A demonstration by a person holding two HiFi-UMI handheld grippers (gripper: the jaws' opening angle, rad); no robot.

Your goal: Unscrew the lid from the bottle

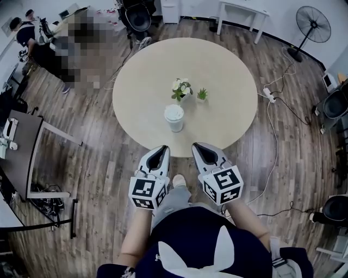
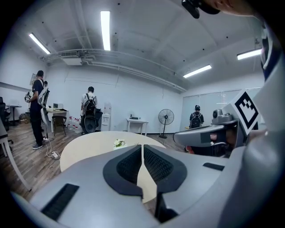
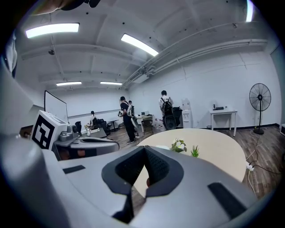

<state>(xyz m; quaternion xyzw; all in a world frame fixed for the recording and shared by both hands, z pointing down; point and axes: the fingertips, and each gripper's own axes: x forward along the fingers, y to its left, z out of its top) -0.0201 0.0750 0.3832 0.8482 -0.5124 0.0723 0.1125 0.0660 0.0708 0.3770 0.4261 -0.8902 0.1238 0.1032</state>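
A white bottle with a white lid stands upright on the round beige table, near its front edge. Behind it are a small bunch of white flowers and a tiny green plant. My left gripper and right gripper hover side by side just short of the table's front edge, both shut with nothing in them. They are apart from the bottle. In the left gripper view the shut jaws hide the bottle, and only the flowers show. The right gripper view shows the flowers and plant.
A dark desk stands at the left and a white table at the back. A floor fan is at the back right. Cables and a power strip lie on the wooden floor to the right. People stand at the far left.
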